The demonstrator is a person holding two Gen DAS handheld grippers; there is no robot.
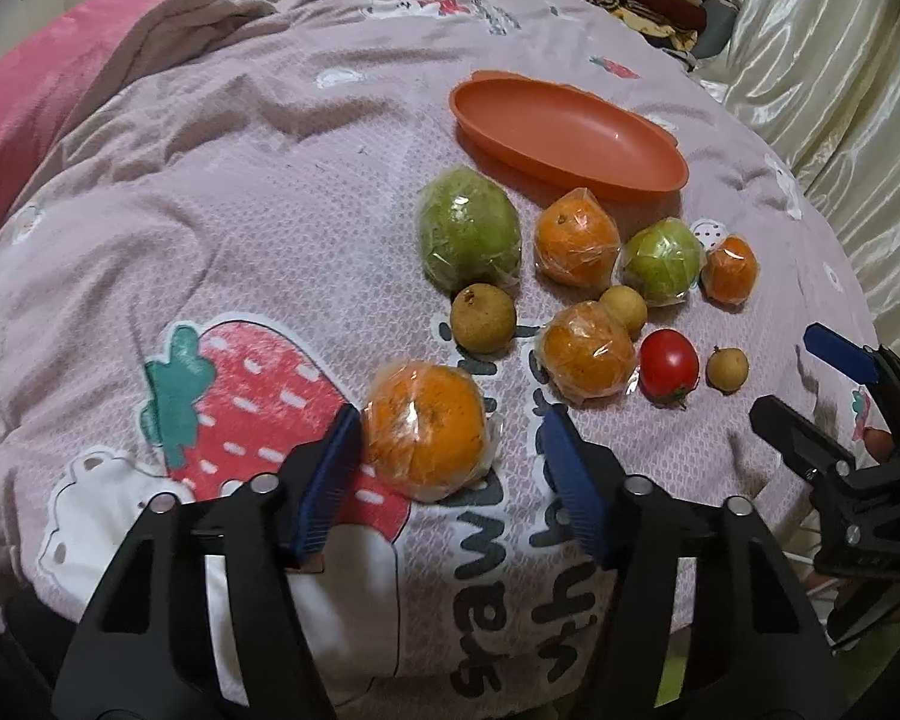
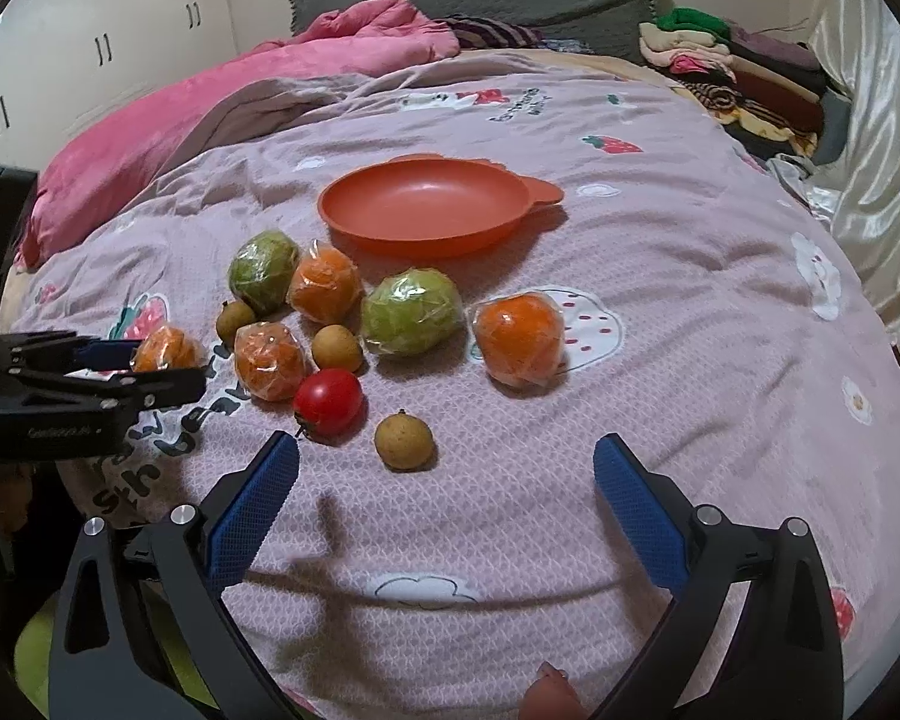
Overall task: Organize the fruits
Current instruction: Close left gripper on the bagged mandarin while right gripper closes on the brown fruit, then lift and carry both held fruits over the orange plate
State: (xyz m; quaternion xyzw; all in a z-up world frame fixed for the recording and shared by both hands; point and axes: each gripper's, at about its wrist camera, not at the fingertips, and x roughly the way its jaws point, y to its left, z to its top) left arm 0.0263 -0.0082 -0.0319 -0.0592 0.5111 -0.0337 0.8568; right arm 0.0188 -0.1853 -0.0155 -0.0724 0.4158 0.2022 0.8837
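Blanket print, left wrist view: on the blanket [image 1: 270,192] we read large dark letters, turned sideways to us, between the tool fingers; one run looks like "mes", the rest we cannot make out as whole words.
Blanket print, right wrist view: beside the fruits on the blanket [image 2: 660,312] we read "sth" and "bea", the remaining letters hidden by the left tool [image 2: 150,369].
Far blanket print: a small line of dark writing near the far strawberry motif, too small for us to read.
Left tool body: a small pale brand line on its black side, too blurred for us to read.
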